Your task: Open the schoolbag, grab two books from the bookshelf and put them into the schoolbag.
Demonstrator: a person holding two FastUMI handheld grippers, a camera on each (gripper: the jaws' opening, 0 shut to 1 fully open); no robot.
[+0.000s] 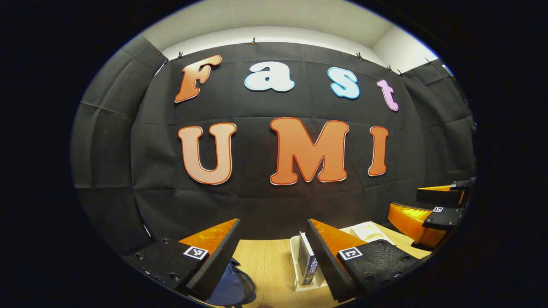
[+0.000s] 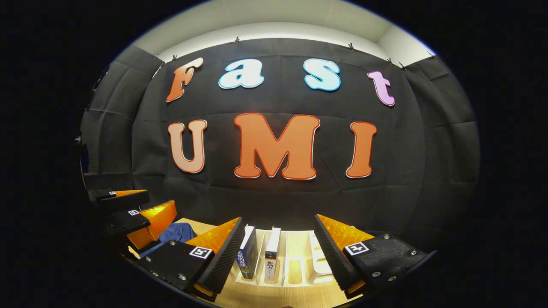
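My left gripper [image 1: 274, 256] stands open above the wooden table [image 1: 269, 265], with nothing between its fingers. The blue schoolbag [image 1: 233, 287] lies just under its left finger. An upright book [image 1: 306, 261] stands in a white rack [image 1: 293, 252] by its right finger. My right gripper [image 2: 278, 256] is open too and faces the white bookshelf rack [image 2: 295, 256]. Two books stand upright there, a dark-covered one [image 2: 248, 254] against the gripper's left finger and a white-spined one [image 2: 272, 254] beside it. The schoolbag [image 2: 175, 233] lies to the left, under the left gripper [image 2: 156, 202].
The black cloth wall rises close behind the table in both views. The right gripper [image 1: 411, 205] hangs at the right edge of the left gripper view, above more white rack slots [image 1: 368, 231]. Further rack dividers [image 2: 319, 261] stand to the right of the books.
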